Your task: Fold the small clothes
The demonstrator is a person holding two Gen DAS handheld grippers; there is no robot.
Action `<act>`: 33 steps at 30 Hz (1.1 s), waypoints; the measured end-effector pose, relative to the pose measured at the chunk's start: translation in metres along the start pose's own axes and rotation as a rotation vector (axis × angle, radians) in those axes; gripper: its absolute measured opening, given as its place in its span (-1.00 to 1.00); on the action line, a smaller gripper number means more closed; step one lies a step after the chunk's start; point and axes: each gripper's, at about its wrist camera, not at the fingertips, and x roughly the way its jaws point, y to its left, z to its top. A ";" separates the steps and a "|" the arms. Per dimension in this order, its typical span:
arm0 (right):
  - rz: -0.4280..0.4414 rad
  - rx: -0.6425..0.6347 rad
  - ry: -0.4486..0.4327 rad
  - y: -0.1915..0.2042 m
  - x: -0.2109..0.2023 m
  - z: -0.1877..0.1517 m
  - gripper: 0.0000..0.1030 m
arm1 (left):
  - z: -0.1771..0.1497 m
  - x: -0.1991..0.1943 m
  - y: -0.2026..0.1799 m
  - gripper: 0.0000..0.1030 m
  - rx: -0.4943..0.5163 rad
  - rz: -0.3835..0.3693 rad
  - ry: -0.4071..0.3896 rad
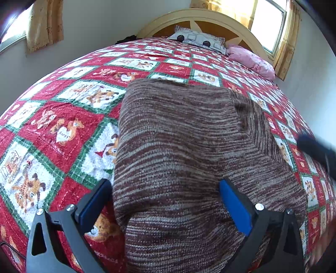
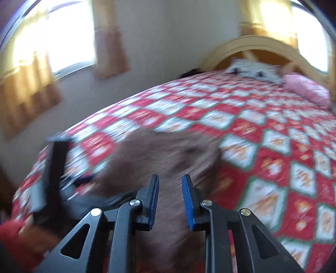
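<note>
A brown striped knit garment [image 1: 189,147] lies partly folded on the bed. My left gripper [image 1: 166,189] is wide open just above its near part, one blue-padded finger on each side, holding nothing. In the blurred right wrist view the garment [image 2: 168,155] lies ahead. My right gripper [image 2: 170,184] hovers above its near edge with the jaws a narrow gap apart and nothing between them. The left gripper's body [image 2: 56,178] shows at the left. The right gripper shows as a dark blur at the right edge of the left wrist view [image 1: 317,151].
The bed has a red, white and green patchwork quilt [image 1: 69,117]. A patterned pillow [image 1: 199,40] and a pink pillow [image 1: 252,61] lie at the wooden headboard [image 1: 201,16]. Curtained windows are on the walls.
</note>
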 end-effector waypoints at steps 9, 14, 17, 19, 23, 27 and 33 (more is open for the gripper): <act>0.014 0.166 0.116 -0.037 0.001 -0.066 -0.65 | -0.046 -0.042 0.008 1.00 0.097 0.049 0.017; -0.103 0.087 0.109 -0.009 0.004 -0.070 -0.59 | -0.048 -0.044 0.010 1.00 0.056 0.108 0.031; -0.184 0.033 0.133 0.015 -0.004 -0.074 -0.15 | -0.054 -0.050 0.004 1.00 0.041 0.151 0.048; -0.257 0.009 0.229 0.026 -0.005 -0.082 0.84 | -0.059 -0.056 0.005 1.00 0.015 0.164 0.056; -0.249 0.148 0.222 0.026 -0.033 -0.098 0.84 | -0.067 -0.077 -0.004 1.00 0.043 0.202 0.041; -0.205 0.431 0.164 0.008 -0.071 -0.108 0.84 | -0.076 -0.103 -0.024 1.00 0.148 0.259 -0.065; -0.269 0.576 0.081 0.005 -0.113 -0.106 0.84 | -0.086 -0.150 -0.037 1.00 0.271 0.299 -0.205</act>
